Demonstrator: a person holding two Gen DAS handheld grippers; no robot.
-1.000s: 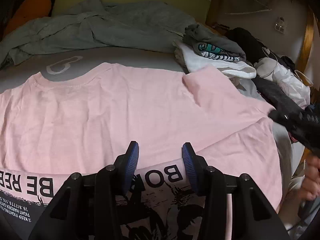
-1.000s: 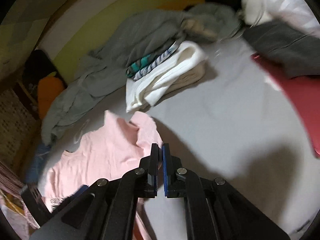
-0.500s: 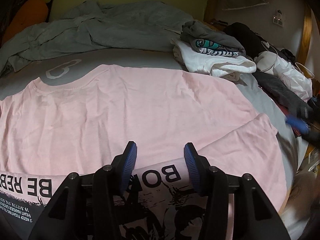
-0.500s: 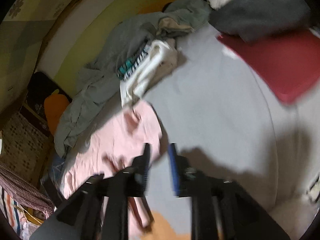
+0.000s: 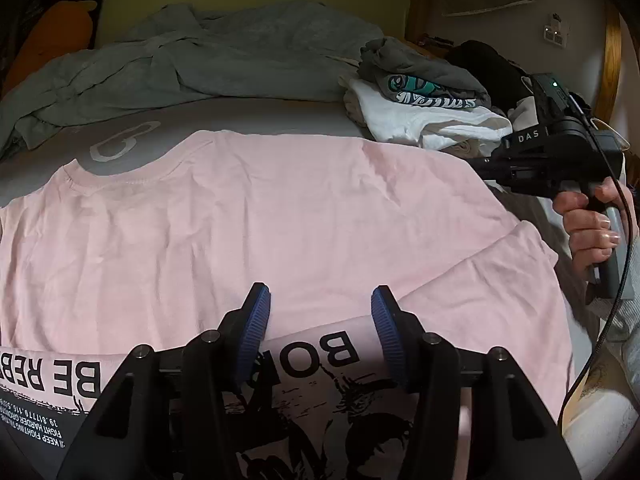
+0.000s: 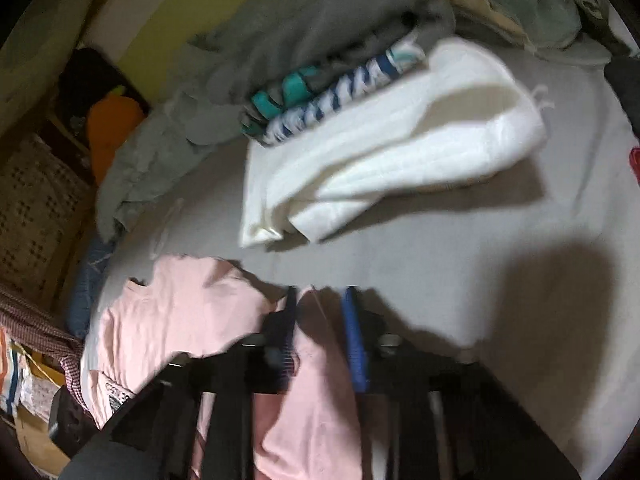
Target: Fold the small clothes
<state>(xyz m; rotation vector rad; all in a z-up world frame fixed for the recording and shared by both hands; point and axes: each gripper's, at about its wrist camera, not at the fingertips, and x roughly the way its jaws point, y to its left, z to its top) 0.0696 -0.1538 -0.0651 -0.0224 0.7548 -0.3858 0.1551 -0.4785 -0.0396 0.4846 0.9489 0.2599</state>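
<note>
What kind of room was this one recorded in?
Most likely a bedroom: the pink T-shirt lies on a grey bed sheet, with a rumpled grey blanket behind it and a stack of folded clothes alongside.

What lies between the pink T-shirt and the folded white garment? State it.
Bare grey bedsheet, in the right wrist view, separates pink T-shirt from white garment.

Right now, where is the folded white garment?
In the left wrist view, the folded white garment lies upper right, under the grey printed top, just beyond the pink shirt.

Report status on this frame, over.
Left gripper open over pink shirt, jaws just been opening. Right gripper apart, shirt edge between, blurred. Folded stack close by, not blocking.
</note>
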